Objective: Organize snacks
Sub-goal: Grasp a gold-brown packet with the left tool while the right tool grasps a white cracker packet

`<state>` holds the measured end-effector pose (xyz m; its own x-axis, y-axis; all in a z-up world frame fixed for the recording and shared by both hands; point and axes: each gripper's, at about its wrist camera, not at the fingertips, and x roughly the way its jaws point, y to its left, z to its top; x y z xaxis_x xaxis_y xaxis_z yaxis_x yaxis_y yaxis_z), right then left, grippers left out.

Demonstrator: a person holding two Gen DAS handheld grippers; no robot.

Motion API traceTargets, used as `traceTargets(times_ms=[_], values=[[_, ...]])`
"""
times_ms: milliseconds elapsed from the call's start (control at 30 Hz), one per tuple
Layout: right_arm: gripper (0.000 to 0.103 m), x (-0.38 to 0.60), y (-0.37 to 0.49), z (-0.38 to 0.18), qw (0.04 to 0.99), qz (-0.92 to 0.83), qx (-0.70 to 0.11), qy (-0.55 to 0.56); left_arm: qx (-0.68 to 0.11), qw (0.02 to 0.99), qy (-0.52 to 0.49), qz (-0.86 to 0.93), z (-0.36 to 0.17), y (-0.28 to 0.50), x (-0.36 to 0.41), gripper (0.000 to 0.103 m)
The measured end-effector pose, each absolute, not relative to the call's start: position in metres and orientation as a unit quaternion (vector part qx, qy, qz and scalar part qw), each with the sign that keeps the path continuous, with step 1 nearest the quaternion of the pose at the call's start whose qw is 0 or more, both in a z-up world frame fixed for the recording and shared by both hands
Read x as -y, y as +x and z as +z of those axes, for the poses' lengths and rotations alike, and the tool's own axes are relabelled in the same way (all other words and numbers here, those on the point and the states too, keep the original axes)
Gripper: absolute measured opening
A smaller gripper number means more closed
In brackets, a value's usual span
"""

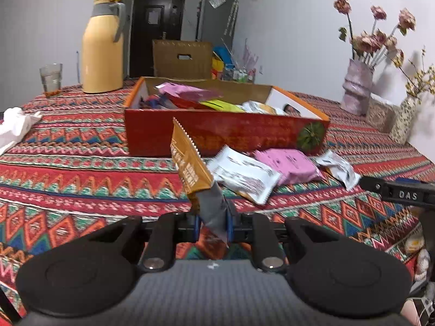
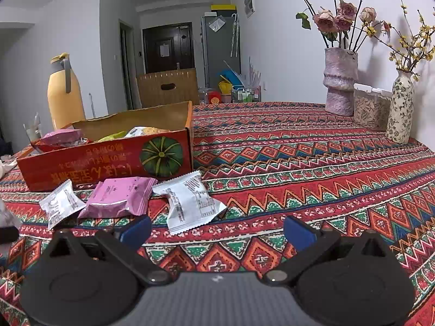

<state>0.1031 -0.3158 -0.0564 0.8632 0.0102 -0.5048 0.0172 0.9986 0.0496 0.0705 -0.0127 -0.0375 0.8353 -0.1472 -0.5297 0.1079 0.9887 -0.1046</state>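
My left gripper (image 1: 213, 221) is shut on a brown snack packet (image 1: 190, 163), which stands tilted up above the tablecloth in front of the red cardboard box (image 1: 217, 135). Several snacks lie inside that box. On the cloth before it lie a white packet (image 1: 244, 175), a pink packet (image 1: 291, 164) and another white packet (image 1: 339, 168). In the right wrist view my right gripper (image 2: 217, 231) stands open above the cloth, with the pink packet (image 2: 119, 197) and two white packets (image 2: 190, 201) (image 2: 59, 203) just ahead of its blue pads and the red box (image 2: 108, 160) behind them.
A yellow thermos (image 1: 102, 49) and a glass (image 1: 51, 76) stand at the far left, with a white cloth (image 1: 15, 127) at the left edge. Two flower vases (image 2: 339, 81) (image 2: 401, 108) and a clear container (image 2: 371, 107) line the right wall. A wooden chair back (image 1: 182, 58) rises behind the table.
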Motion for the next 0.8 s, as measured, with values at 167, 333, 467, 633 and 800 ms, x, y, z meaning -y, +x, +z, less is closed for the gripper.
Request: traceTargets(times_ms=[167,333,467,633,800], values=[[0.103,0.311,0.11,-0.052,0.96,0.019,-0.279,-0.003,-0.274,0.959,-0.037,-0.052,-0.035,0.071,0.001,0.018],[0.103,0.305,0.127,-0.046,0.955,0.03,-0.29,-0.05,-0.275,0.959,-0.04,-0.05,-0.036,0.071,-0.002,0.018],[0.101,0.303,0.148,-0.044,0.949,0.031,-0.306,-0.067,-0.274,0.959,-0.038,-0.053,-0.035,0.07,-0.002,0.018],[0.087,0.302,0.17,-0.048,0.94,0.043,-0.332,-0.066,-0.277,0.958,-0.042,-0.057,-0.038,0.069,-0.002,0.018],[0.058,0.297,0.183,-0.053,0.933,0.065,-0.351,-0.048,-0.279,0.958,-0.042,-0.057,-0.039,0.07,-0.003,0.018]])
